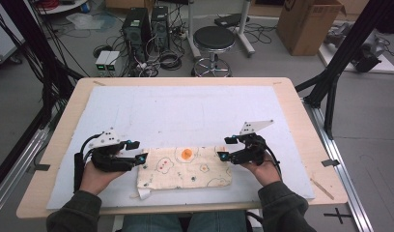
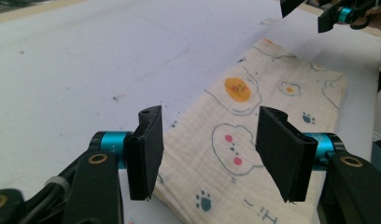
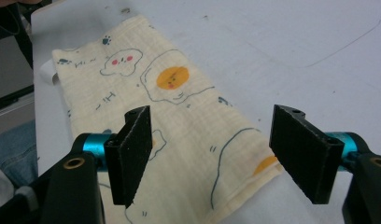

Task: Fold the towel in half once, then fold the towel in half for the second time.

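Folded cream cotton cloth printed with fried eggs and paw marks [image 1: 184,167], lying flat on the white mat [image 1: 185,111] near the front edge of the wooden table [image 1: 60,130], at the middle. Left gripper [image 1: 143,157] at the left short end of the cloth, jaws wide apart, holding nothing. Right gripper [image 1: 224,155] at the right short end, jaws also spread, empty.

Possible trouble: pinching only the top layer, so the fold opens when lifted; caused by jaws closing too high on the edge. Also uneven lifting, one end first, dragging the cloth askew toward the front edge.

No containers on the table.
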